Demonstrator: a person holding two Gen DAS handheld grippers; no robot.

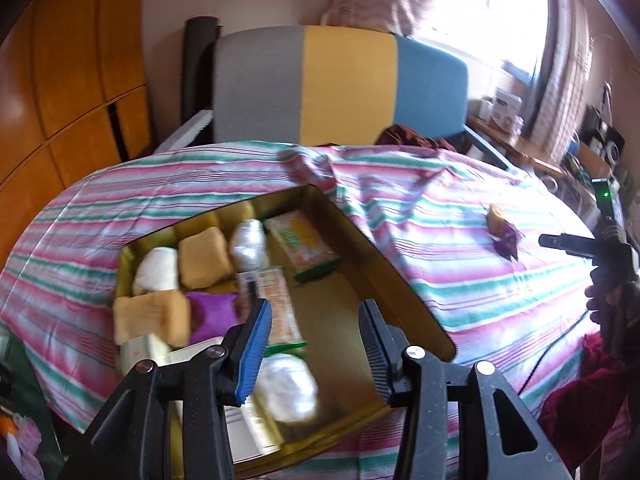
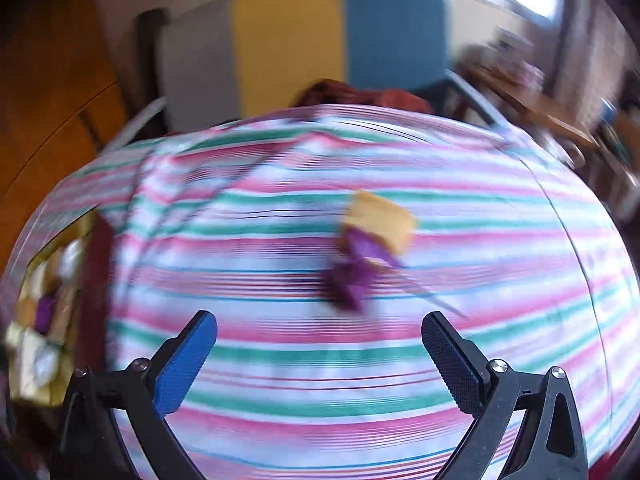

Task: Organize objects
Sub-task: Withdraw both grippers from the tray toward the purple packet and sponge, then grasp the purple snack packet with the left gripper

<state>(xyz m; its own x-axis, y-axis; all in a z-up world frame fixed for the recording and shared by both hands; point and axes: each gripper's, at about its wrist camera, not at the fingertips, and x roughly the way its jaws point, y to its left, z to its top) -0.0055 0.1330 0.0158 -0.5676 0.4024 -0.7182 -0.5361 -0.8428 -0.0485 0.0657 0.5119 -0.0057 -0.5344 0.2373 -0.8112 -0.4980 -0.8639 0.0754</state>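
right gripper (image 2: 319, 354) wide open, empty | wrapped snack (image 2: 370, 240) on bed ahead | left gripper (image 1: 316, 344) part-open, empty, over gold tin (image 1: 408, 276)

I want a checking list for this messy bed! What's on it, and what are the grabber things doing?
Surface: striped bedsheet, wrinkled.
Job's things: gold tin holding wrapped snacks; yellow and purple snacks loose on the sheet.
Clutter: dark red cloth at the far edge.
Grippers: left gripper over the tin, jaws partly apart, empty; right gripper wide open, empty.
Cables: thin dark cable near the right edge.
Surroundings: grey, yellow and blue chair, wooden wardrobe, window.
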